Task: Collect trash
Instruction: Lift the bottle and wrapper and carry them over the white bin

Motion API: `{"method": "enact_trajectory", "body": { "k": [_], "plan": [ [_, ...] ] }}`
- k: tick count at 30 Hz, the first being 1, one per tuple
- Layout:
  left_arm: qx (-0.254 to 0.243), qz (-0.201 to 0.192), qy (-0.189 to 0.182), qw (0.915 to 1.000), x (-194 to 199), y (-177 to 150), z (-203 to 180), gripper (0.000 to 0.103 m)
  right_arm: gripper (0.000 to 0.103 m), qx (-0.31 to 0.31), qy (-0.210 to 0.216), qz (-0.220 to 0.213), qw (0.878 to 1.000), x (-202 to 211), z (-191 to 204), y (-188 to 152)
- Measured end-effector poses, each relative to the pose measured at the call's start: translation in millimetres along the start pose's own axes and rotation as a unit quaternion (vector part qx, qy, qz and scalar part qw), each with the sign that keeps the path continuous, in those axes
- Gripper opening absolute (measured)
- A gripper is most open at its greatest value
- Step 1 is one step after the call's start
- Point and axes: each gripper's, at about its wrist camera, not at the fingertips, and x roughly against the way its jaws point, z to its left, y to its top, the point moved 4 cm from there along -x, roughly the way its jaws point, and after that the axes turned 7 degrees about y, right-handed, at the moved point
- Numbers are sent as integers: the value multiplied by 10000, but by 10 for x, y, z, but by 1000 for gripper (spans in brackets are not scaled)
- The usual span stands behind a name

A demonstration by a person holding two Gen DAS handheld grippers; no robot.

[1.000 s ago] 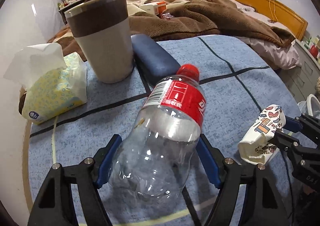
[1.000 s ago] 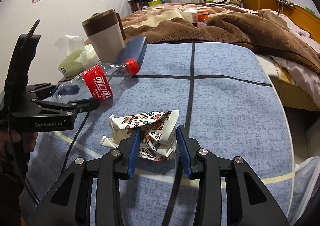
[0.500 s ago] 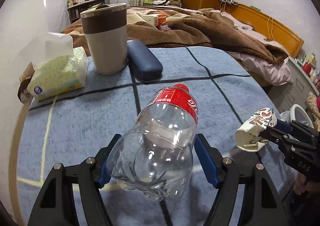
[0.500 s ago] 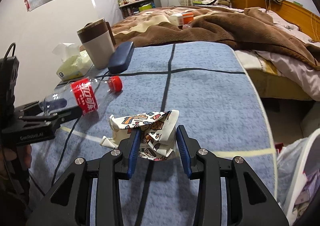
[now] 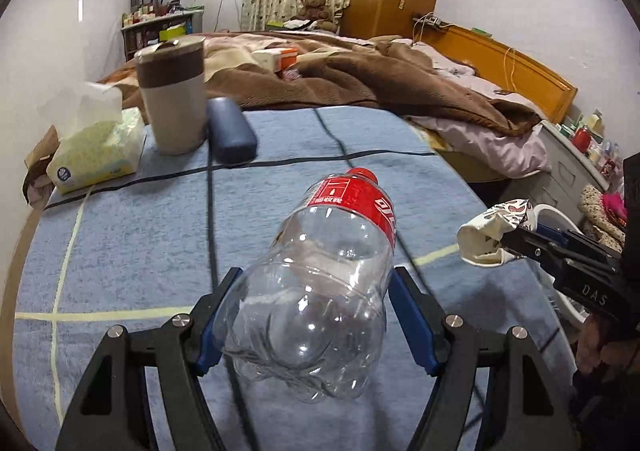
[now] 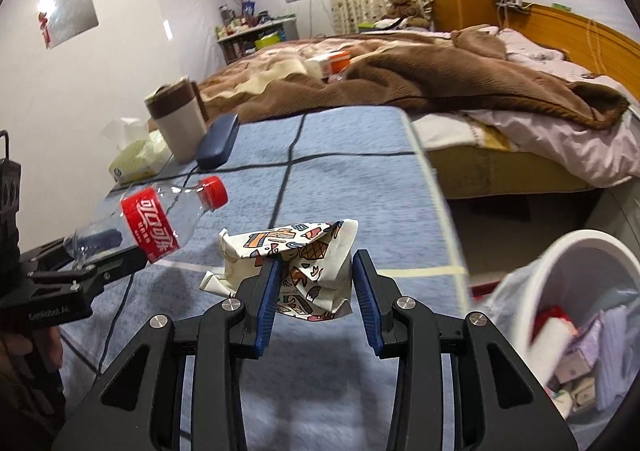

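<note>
My left gripper is shut on an empty clear plastic bottle with a red label and red cap, held above the blue tablecloth. The bottle also shows in the right wrist view. My right gripper is shut on a crumpled patterned paper wrapper, held above the table's right edge; it also shows in the left wrist view. A white trash bin lined with a bag and holding several scraps stands on the floor right of the table.
At the table's far left stand a beige and brown tumbler, a dark blue case and a tissue pack. A bed with a brown blanket lies behind the table. A cluttered cabinet stands right.
Both grippers have lifted and pulled back toward the right with their loads. The trash bin has come into the right wrist view.
</note>
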Motion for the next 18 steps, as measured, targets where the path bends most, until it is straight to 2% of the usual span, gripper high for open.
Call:
{"method": "enact_trajectory", "body": {
  "k": [18],
  "plan": [
    [-508, -514, -660, 9952, 486, 19, -1137, 75, 38, -409, -744, -628, 9944, 934, -691, -187]
  ]
}}
